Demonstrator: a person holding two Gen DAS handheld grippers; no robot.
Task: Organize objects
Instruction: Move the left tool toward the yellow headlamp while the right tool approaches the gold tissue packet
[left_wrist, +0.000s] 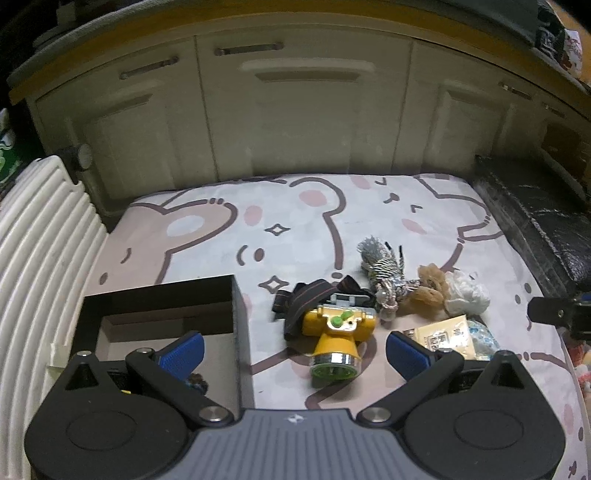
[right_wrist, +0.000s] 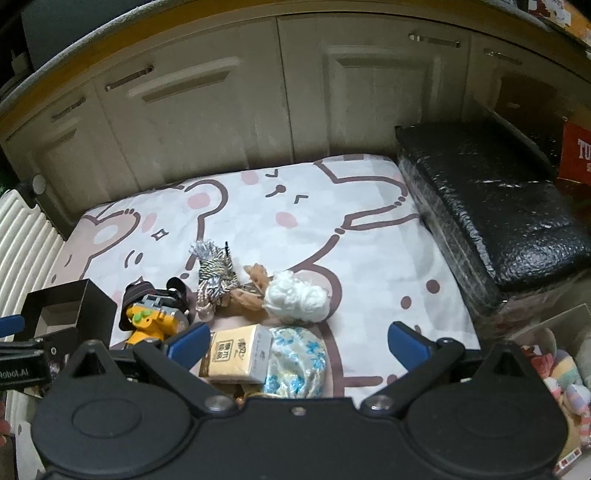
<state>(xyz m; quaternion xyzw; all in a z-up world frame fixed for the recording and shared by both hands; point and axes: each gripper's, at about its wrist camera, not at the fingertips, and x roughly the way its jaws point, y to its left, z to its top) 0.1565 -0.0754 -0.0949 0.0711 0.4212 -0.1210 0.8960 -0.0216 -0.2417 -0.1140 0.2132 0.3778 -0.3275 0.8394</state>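
A yellow headlamp (left_wrist: 334, 334) with a dark strap lies on the cartoon-print mat (left_wrist: 295, 221), between my left gripper's (left_wrist: 295, 350) open blue pads. An open black box (left_wrist: 162, 325) stands at its left. Behind lie a striped rope bundle (left_wrist: 384, 273), a tan scrunchie (left_wrist: 428, 288) and a white scrunchie (left_wrist: 467, 293). In the right wrist view my right gripper (right_wrist: 299, 345) is open over a tissue pack (right_wrist: 238, 354) and a blue floral pouch (right_wrist: 297, 363). The headlamp (right_wrist: 155, 321), rope (right_wrist: 216, 278), white scrunchie (right_wrist: 297, 297) and box (right_wrist: 66, 306) show there too.
Cream cabinet doors (left_wrist: 295, 118) close off the far side. A black wrapped cushion (right_wrist: 491, 206) lies along the mat's right edge. A white ribbed panel (left_wrist: 40, 258) stands at left. A bin of soft toys (right_wrist: 557, 369) sits at lower right.
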